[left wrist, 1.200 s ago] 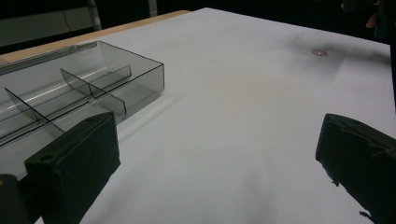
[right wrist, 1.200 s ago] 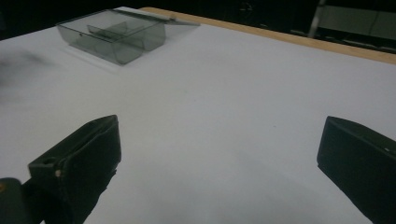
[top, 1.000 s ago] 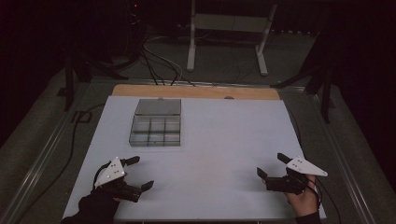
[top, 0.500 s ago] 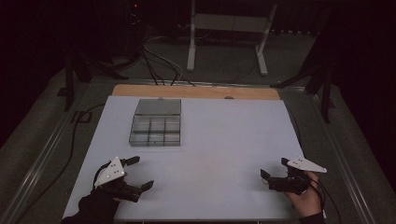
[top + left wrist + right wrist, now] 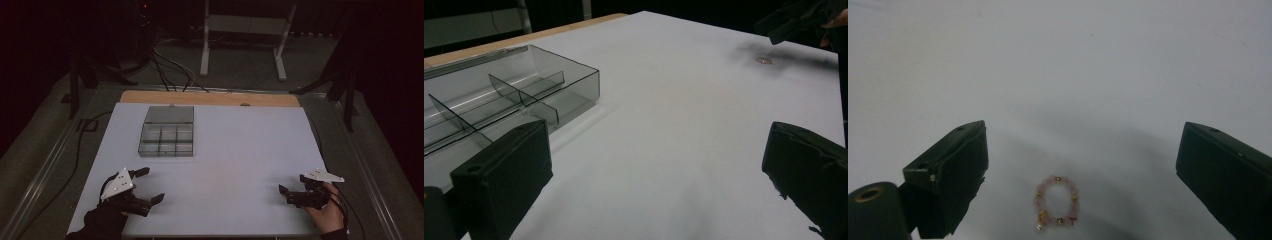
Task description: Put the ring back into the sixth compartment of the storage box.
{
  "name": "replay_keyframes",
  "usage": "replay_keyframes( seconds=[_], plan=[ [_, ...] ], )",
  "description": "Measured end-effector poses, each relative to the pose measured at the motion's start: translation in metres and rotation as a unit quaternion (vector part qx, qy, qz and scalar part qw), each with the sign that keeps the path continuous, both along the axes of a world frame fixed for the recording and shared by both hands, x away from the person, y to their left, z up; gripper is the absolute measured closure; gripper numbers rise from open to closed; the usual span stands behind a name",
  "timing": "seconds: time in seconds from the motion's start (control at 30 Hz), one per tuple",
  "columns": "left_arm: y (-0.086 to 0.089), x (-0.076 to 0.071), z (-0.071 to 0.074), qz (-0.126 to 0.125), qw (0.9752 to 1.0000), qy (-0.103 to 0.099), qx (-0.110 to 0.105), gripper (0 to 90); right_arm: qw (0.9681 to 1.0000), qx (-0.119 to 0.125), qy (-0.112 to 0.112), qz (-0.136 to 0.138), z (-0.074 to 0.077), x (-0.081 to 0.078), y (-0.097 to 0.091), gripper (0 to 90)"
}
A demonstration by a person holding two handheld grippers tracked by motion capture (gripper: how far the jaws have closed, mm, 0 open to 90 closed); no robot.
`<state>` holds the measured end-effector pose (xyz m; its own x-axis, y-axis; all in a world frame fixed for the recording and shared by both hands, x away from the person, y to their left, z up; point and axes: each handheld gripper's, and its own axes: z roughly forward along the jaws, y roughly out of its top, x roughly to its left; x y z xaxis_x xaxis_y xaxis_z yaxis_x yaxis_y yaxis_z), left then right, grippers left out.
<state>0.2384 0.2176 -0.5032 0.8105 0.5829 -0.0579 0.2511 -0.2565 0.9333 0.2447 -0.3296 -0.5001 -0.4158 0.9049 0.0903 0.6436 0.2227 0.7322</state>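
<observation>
right gripper [image 5: 1078, 165] jaws wide, just been closing, straddling small pink bead ring with gold accents [image 5: 1057, 201] flat on white tabletop [image 5: 1058, 65]. we should drop lower, centre, then pinch gently.

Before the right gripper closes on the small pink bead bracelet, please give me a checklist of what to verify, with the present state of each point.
1. Bead bracelet lies flat on the white table: ok.
2. Bracelet sits between the right gripper's jaws: ok.
3. Right gripper's jaws, which have just been closing a little, are not yet touching the bracelet: ok.
4. Left gripper open and apart from the bracelet: ok.
5. Divided clear box open, compartments empty: ok.
6. Jaws low enough to catch the beads: cannot tell.
</observation>
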Motion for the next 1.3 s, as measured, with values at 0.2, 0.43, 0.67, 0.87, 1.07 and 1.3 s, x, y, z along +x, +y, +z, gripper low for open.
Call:
replay_keyframes(
  seconds=[0.2, 0.43, 0.67, 0.87, 1.07, 1.3],
  plan=[
    [0.0, 0.001, 0.0, 0.002, 1.0, 0.003, -0.002, 0.7, 0.9996, -0.016, 0.024, 0.0, -0.002, 0.0, -0.001, 21.4],
    [0.0, 0.001, 0.0, 0.002, 1.0, 0.004, -0.003, 0.7, 0.9992, -0.021, 0.034, -0.008, -0.001, 0.0, -0.001, 29.9],
    [0.0, 0.001, 0.0, 0.002, 1.0, 0.004, -0.004, 0.7, 0.9989, -0.02, 0.039, -0.014, 0.003, -0.001, 0.001, 45.4],
    [0.001, 0.001, 0.0, 0.003, 1.0, 0.004, -0.004, 0.7, 0.9982, -0.032, 0.049, -0.012, 0.001, -0.001, 0.003, 53.0],
    [0.0, 0.001, 0.0, 0.002, 1.0, 0.004, -0.002, 0.7, 0.9966, -0.052, 0.063, -0.008, -0.002, 0.0, 0.006, 59.8],
    [0.0, 0.001, -0.001, 0.001, 1.0, 0.004, -0.001, 0.7, 0.9953, -0.065, 0.072, -0.003, -0.004, -0.001, 0.009, 66.7]
  ],
)
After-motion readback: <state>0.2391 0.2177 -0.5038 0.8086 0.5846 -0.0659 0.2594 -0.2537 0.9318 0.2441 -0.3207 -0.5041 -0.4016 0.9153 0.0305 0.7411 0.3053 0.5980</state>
